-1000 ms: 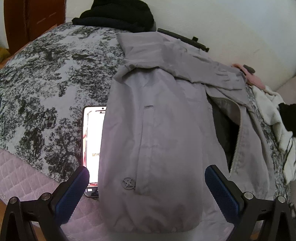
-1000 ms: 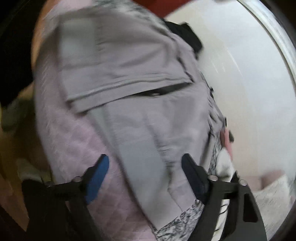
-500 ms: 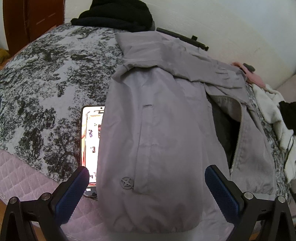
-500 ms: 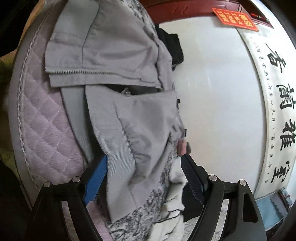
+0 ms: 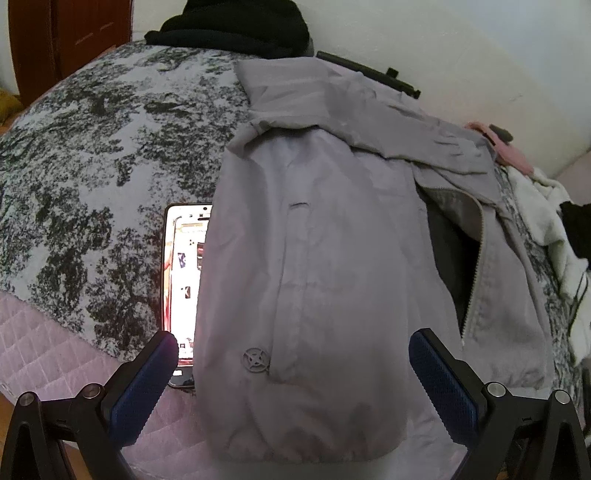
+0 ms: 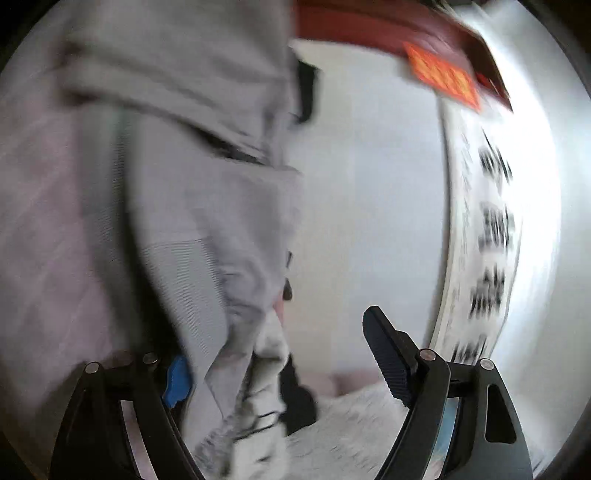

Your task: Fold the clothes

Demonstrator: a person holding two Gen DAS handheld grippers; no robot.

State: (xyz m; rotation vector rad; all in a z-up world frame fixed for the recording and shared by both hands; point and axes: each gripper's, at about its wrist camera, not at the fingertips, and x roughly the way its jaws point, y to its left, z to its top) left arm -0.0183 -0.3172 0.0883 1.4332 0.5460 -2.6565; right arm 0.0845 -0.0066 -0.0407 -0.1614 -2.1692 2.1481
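Observation:
A light grey zip jacket [image 5: 325, 258] lies on the bed, its left half folded over the front and a sleeve laid across the top. Its zipper edge [image 5: 476, 266] gapes open at the right. My left gripper [image 5: 291, 354] is open and empty, held just above the jacket's hem at the bed's near edge. My right gripper [image 6: 273, 350] is open, with the jacket's ribbed cuff and sleeve [image 6: 207, 266] lying between its fingers, close to the left pad; the right wrist view is blurred by motion.
A lit phone [image 5: 184, 280] lies partly under the jacket's left edge. A black garment [image 5: 236, 26] lies at the bed's far end. White and pink clothes [image 5: 535, 192] pile at the right. The patterned grey bedspread [image 5: 92, 147] and wall lie beyond.
The left gripper and jacket have stayed put. The right gripper has swung closer to the sleeve, so the cuff now sits by its left pad, and the view has turned toward the wall.

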